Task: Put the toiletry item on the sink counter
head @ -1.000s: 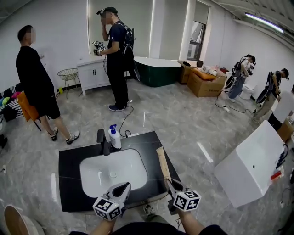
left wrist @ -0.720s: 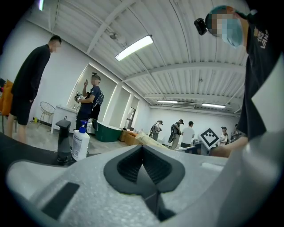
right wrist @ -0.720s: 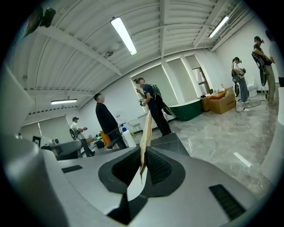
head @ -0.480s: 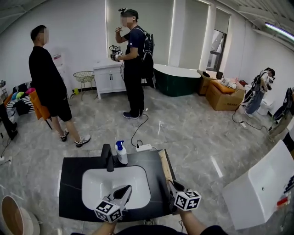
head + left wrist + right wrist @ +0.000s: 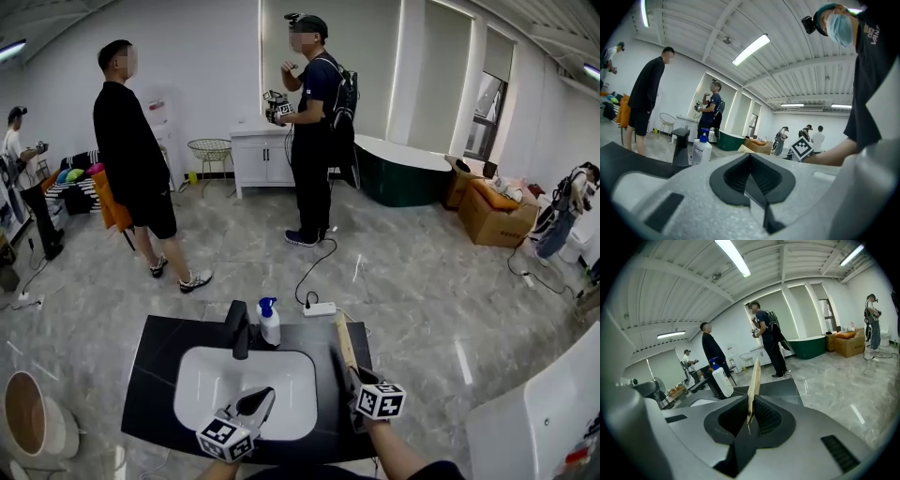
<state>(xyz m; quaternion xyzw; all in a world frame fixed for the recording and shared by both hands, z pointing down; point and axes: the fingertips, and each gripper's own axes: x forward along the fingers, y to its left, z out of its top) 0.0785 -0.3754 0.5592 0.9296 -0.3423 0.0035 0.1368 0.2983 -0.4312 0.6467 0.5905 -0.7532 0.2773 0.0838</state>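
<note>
A black sink counter (image 5: 155, 375) with a white basin (image 5: 220, 380) lies below me. A black faucet (image 5: 239, 328) and a white spray bottle (image 5: 270, 323) with a blue head stand at its far rim. My right gripper (image 5: 354, 375) is shut on a long, thin tan item (image 5: 345, 342), held edge-up over the counter's right side. The right gripper view shows that tan item (image 5: 754, 380) clamped between the jaws of the right gripper (image 5: 750, 411). My left gripper (image 5: 263, 397) hovers over the basin's near rim. In its own view the left gripper (image 5: 751, 168) is shut and empty, pointing at the spray bottle (image 5: 701, 149).
Two people (image 5: 136, 169) (image 5: 314, 122) stand on the grey floor beyond the counter. A power strip (image 5: 321, 307) with a cable lies just behind it. A round white vessel (image 5: 33, 417) sits at the lower left, a white tub (image 5: 544, 422) at the lower right.
The head view has swung left and tilted up, so the counter sits lower and further right. Both grippers have shifted a little over the counter, and the right one still holds the tan item.
</note>
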